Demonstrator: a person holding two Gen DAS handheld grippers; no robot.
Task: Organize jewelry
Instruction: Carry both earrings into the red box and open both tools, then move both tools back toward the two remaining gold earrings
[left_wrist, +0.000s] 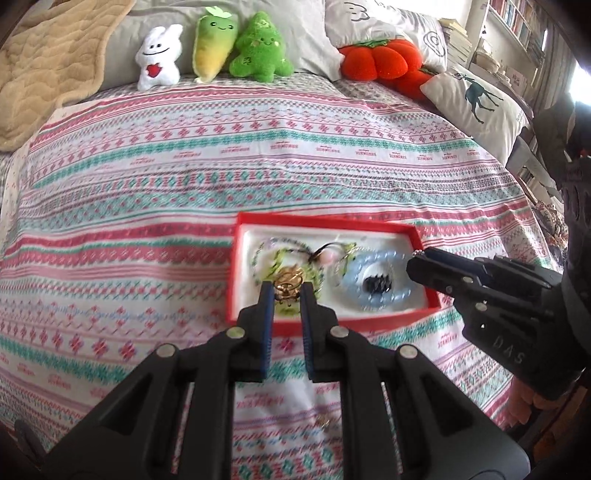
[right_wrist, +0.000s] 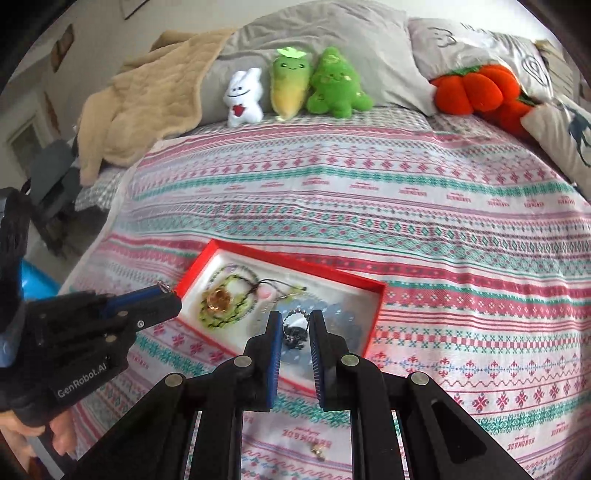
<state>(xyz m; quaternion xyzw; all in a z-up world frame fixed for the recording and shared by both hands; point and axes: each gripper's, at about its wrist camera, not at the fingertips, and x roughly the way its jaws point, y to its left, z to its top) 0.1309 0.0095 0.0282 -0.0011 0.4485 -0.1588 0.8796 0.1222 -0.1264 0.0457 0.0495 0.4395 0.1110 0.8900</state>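
Well, the patterned bedspread (left_wrist: 155, 192) fills both views, with four plush toys (right_wrist: 291, 86) lined up at twelve o'clock against grey pillows (right_wrist: 369, 44). The red jewelry box (left_wrist: 334, 271) sits on the spread just ahead of both tools, holding a green beaded bracelet (right_wrist: 225, 310), a pale blue bead bracelet (left_wrist: 373, 284) and a gold ring (right_wrist: 218, 297). The left gripper (left_wrist: 287, 291) hovers over the box's near edge, fingers spread, the ring showing in the gap. The right gripper (right_wrist: 295, 321) is likewise parted, framing a ball chain (right_wrist: 295, 314). Only the right view shows a beige blanket's (right_wrist: 147, 96) full drape (at ten o'clock). A tiny gold piece (right_wrist: 317, 451) lies on the spread at six o'clock.
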